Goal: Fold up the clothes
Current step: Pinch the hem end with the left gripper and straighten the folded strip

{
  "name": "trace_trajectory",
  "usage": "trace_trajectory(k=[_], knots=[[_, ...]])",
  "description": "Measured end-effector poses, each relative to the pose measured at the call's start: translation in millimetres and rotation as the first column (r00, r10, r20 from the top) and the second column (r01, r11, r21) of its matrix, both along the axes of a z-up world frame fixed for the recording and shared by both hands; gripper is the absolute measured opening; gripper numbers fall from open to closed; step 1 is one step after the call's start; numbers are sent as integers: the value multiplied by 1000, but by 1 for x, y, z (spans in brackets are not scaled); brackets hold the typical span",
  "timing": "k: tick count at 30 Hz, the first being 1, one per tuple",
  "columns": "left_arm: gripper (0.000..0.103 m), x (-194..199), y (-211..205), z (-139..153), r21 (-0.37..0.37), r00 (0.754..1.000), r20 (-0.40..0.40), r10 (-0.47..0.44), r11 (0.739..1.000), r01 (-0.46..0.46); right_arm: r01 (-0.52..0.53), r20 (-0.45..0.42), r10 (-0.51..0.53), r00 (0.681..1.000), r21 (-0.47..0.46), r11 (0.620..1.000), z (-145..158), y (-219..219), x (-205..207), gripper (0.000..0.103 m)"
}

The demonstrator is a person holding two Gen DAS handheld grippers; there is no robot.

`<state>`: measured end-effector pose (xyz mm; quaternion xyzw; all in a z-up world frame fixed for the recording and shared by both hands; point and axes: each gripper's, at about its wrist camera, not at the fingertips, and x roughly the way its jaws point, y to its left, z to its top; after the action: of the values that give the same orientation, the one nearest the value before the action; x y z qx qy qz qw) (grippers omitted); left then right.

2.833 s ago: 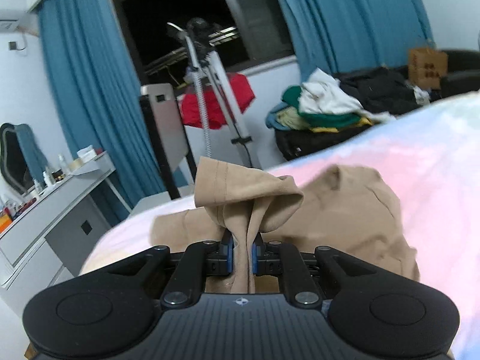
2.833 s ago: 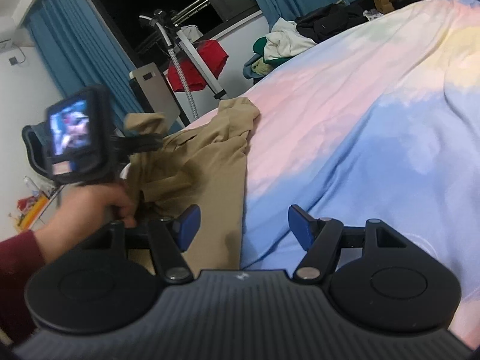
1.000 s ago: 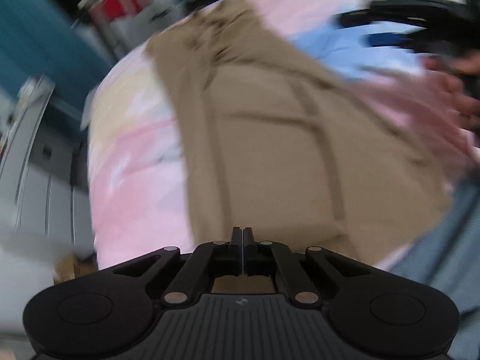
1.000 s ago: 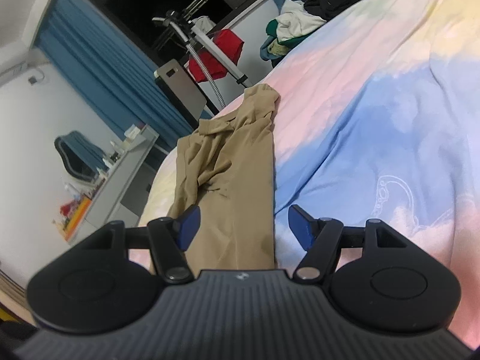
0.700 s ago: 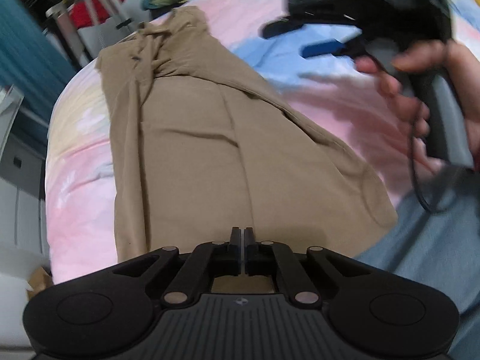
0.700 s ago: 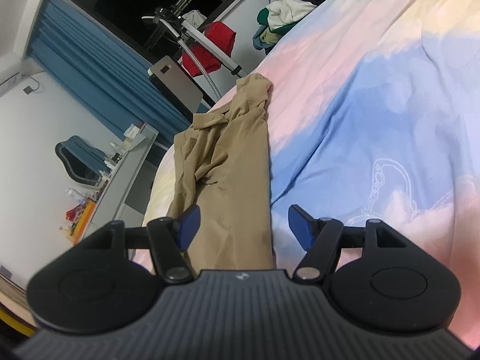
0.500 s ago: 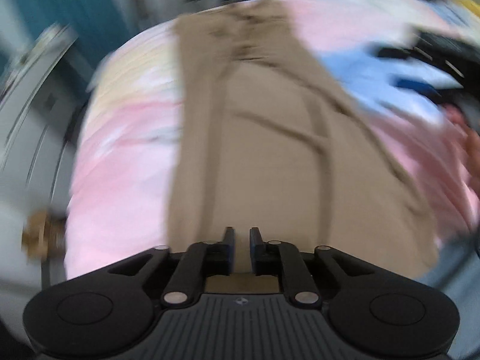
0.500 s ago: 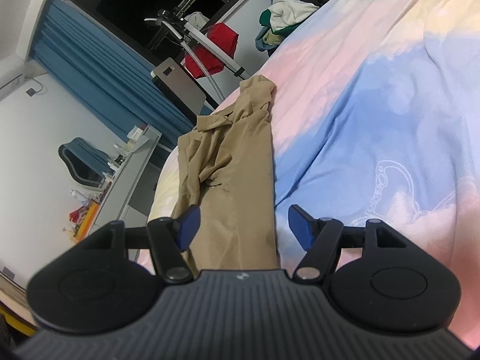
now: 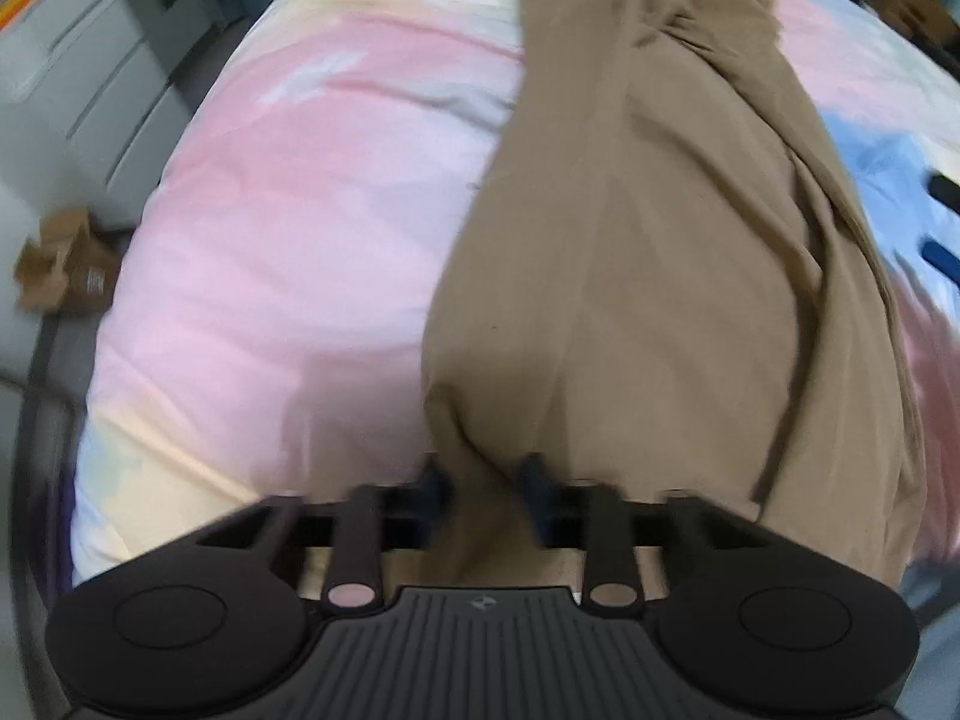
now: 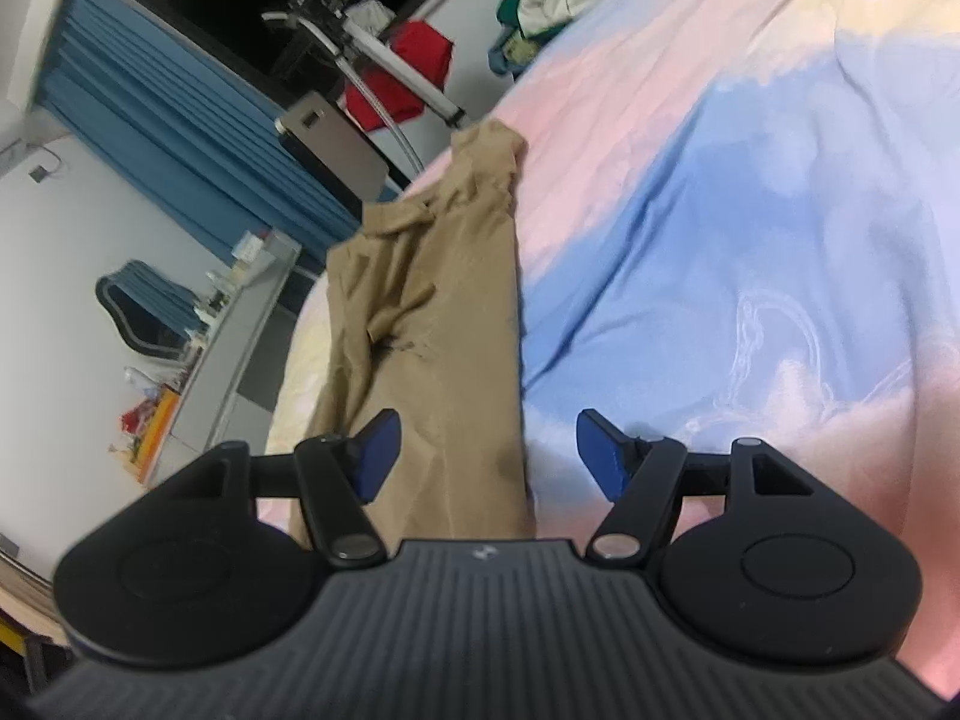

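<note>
A long tan garment lies lengthwise on the pink and blue bedsheet, its far end crumpled. My left gripper points steeply down at the garment's near end. Its jaws are closing, and a raised ridge of the tan cloth stands between the blurred fingers. In the right wrist view the same garment runs away toward the bed's far edge. My right gripper hangs open above the garment's near right edge, with nothing pinched. One of its blue pads shows at the right border of the left wrist view.
Grey drawers and a cardboard box on the floor stand left of the bed. Beyond the bed's far end are a steamer stand, a red cloth, a pile of clothes and blue curtains.
My left gripper has let go of the lifted cloth, swung over the garment, rolled and sunk to its near end. Its shut jaws have parted around a ridge of cloth. The right gripper has stayed open, nearly still.
</note>
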<state>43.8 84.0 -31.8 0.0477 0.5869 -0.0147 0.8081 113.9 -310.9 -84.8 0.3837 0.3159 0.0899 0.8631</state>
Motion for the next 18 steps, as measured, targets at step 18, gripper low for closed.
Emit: trace_trajectory(k=[18], knots=[[7, -56, -124, 13, 154, 855, 14, -519, 846, 511, 0, -45, -6, 999, -127, 992, -7, 4, -6, 68]])
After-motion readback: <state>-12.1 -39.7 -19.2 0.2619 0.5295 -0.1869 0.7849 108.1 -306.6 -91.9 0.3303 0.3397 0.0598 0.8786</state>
